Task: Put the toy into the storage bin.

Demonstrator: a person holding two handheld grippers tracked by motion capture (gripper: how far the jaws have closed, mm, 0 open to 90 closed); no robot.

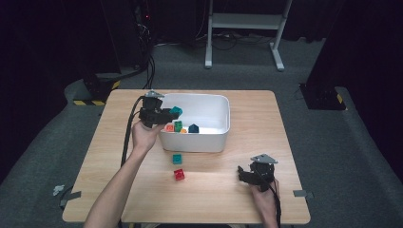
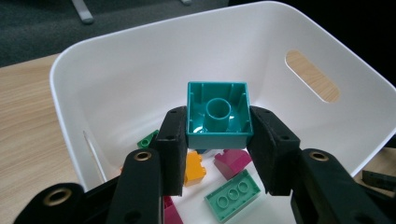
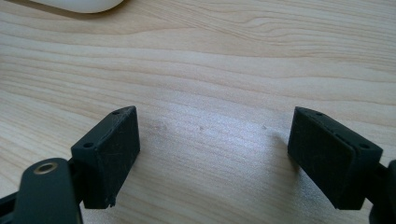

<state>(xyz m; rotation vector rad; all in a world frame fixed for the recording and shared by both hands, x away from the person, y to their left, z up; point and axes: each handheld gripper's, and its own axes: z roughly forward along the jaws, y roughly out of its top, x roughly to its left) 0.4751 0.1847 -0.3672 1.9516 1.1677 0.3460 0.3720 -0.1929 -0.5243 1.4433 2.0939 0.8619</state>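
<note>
While the left gripper (image 2: pixel 218 135) pinches a teal block (image 2: pixel 217 114) between its two black jaws, it holds the block up over the left end of the white tub (image 2: pixel 116 70), hollow side facing the camera. Down inside the tub lie an orange block (image 2: pixel 194 168), a pink block (image 2: pixel 232 163) and a light green flat block (image 2: pixel 232 194). Near the table's front right corner, the right gripper (image 3: pixel 212 154) sits low over bare wood with its jaws spread wide apart, holding nothing. On the table (image 1: pixel 228 190), just in front of the tub, sit another teal block (image 1: pixel 177 159) and a red block (image 1: pixel 179 174).
</note>
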